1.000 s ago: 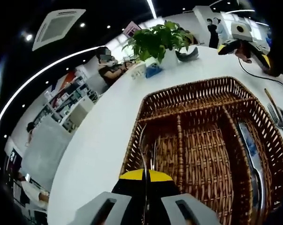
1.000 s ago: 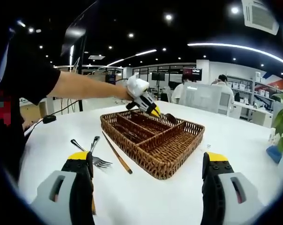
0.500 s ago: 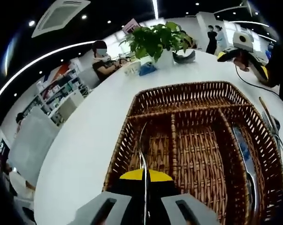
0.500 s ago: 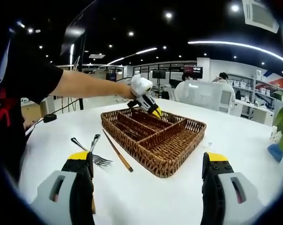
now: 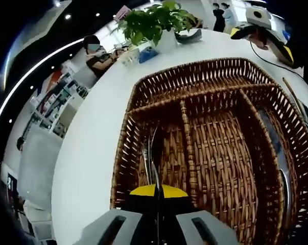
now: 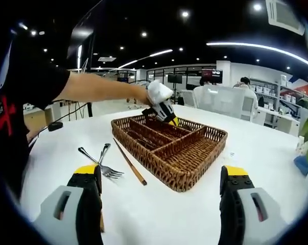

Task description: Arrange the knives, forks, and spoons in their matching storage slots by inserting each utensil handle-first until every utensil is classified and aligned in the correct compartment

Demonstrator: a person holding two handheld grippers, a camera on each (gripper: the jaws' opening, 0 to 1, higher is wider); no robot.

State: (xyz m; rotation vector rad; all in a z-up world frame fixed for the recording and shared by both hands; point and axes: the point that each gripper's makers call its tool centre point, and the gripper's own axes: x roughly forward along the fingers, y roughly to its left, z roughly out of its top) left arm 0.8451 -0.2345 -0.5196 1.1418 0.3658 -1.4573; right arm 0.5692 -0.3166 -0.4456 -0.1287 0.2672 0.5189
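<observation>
The left claw (image 5: 157, 204) grips a utensil (image 5: 155, 168) over the wicker tray (image 5: 210, 97) — lowering it into the leftmost slot seems next. The right claw (image 6: 161, 204) hangs open above the desk (image 6: 169, 214).

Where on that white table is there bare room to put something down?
Bare white table lies right of the brown wicker tray, toward the potted green plant. Crowded: left of the tray, where metal forks and a wooden stick lie.
</observation>
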